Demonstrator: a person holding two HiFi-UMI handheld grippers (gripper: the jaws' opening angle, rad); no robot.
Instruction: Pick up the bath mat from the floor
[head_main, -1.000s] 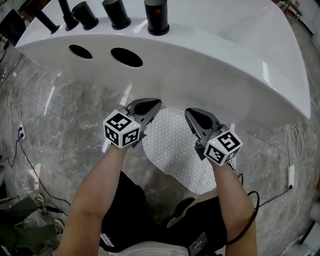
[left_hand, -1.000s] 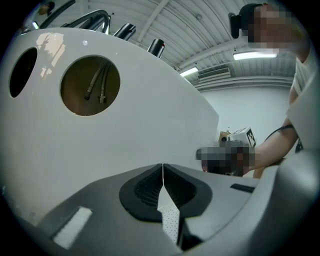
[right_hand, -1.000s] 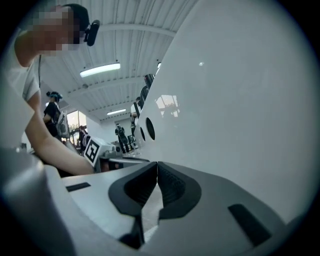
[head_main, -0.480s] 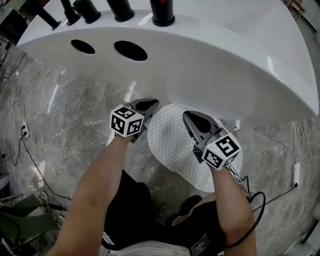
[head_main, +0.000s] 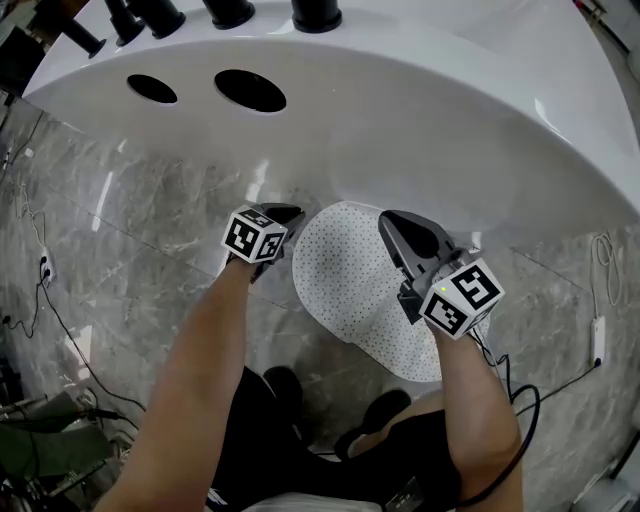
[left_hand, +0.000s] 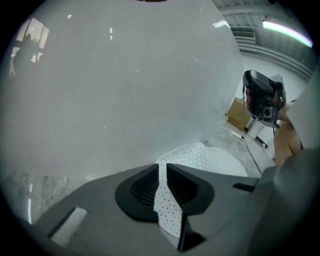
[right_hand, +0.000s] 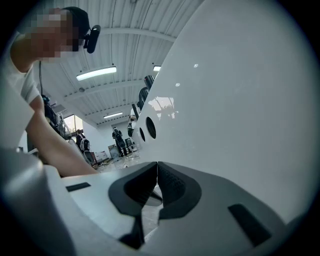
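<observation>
Marble floor (head_main: 130, 250) by tub (head_main: 450, 110): left arm (head_main: 215, 340) stretched down, left tool (head_main: 283, 214) newly ajar, empty, over bath mat (head_main: 345, 275); right tool (head_main: 394, 220) clenched.

White bathtub (head_main: 420, 110) — marble floor (head_main: 130, 260) (black taps (head_main: 316, 14))

bath mat (head_main: 350, 290) on floor (head_main: 130, 240) before tub (head_main: 400, 110); left gripper (head_main: 285, 215) at mat's left edge

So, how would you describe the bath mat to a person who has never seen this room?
Find the large glossy white bathtub on the grey marble floor. At the foot of its side lies the bath mat, flat on the floor. It is a rounded white sheet covered with small dark dots, while the bathtub is plain and the floor veined.
</observation>
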